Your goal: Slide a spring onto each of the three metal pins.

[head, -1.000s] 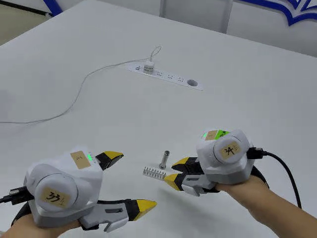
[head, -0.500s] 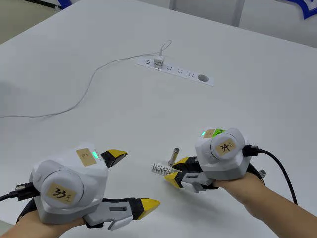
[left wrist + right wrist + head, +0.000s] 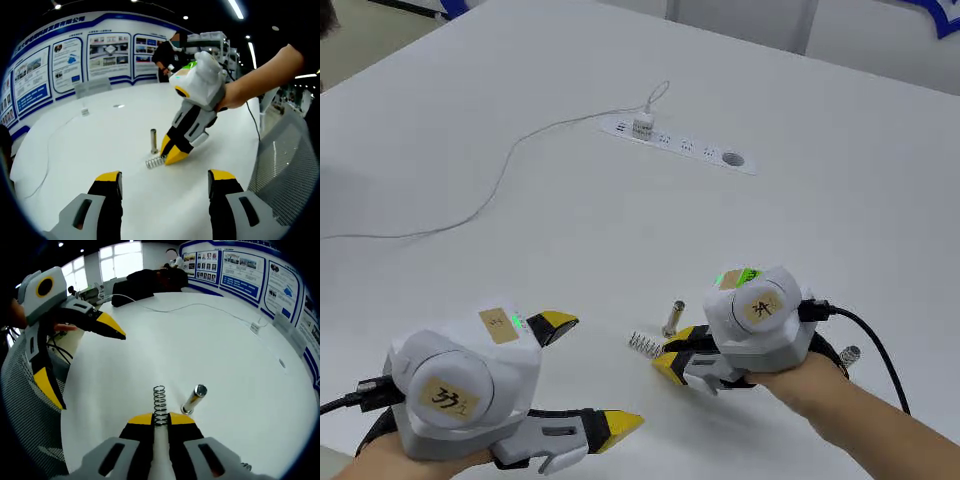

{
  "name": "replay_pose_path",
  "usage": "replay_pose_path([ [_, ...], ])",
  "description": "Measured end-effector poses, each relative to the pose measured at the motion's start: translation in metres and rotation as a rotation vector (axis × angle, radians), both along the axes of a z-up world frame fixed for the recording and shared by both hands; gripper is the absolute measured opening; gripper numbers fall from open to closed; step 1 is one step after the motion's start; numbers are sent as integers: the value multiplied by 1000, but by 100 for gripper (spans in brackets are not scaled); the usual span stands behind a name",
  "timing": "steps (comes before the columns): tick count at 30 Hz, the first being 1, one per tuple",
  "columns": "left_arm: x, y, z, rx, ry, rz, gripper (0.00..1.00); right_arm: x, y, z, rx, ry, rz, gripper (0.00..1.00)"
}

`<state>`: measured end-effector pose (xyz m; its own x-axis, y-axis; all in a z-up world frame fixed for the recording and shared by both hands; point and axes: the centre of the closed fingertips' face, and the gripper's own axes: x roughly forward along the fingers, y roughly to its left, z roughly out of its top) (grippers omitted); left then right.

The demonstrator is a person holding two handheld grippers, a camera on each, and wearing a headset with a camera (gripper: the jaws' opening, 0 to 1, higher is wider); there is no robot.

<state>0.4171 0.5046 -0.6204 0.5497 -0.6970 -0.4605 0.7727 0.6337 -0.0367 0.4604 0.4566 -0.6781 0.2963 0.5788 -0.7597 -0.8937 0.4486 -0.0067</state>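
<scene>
Your right tool (image 3: 160, 419) is pinched narrow on one end of the spring (image 3: 160, 402), and the rest of it pokes out ahead of the tips, low at the counter (image 3: 570, 230). The pin (image 3: 194, 399) stands upright just beside the spring. Your left tool (image 3: 165, 177) hangs wide and empty, well apart from both.

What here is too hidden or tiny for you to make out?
- Head view: a small metal piece sits at the edge of the person's arm. It is too small to identify.
- Right gripper view: the spring's held end is hidden between the right gripper's jaws.
</scene>
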Motion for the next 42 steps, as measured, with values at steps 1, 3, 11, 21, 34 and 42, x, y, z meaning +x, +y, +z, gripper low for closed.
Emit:
replay_pose_path([
  [1, -1, -1, 0, 0, -2, -4, 72, -2, -1, 1, -3, 0, 6, 11],
  [3, -2, -2, 0, 4, -2, -11, 71, -6, -3, 5, -7, -11, 22, 11],
  [11, -8, -9, 1, 12, -6, -59, 68, -13, -11, 26, 12, -44, 34, 11],
  [21, -11, -22, 15, 10, -39, -112, 64, -24, -23, 45, 13, -82, 38, 11],
  [34, -15, -40, 36, 38, -100, -257, 51, -42, -26, 77, 35, -146, 103, 11],
  [42, -17, -54, 49, 59, -117, -357, 42, -54, -26, 88, 21, -183, 162, 11],
])
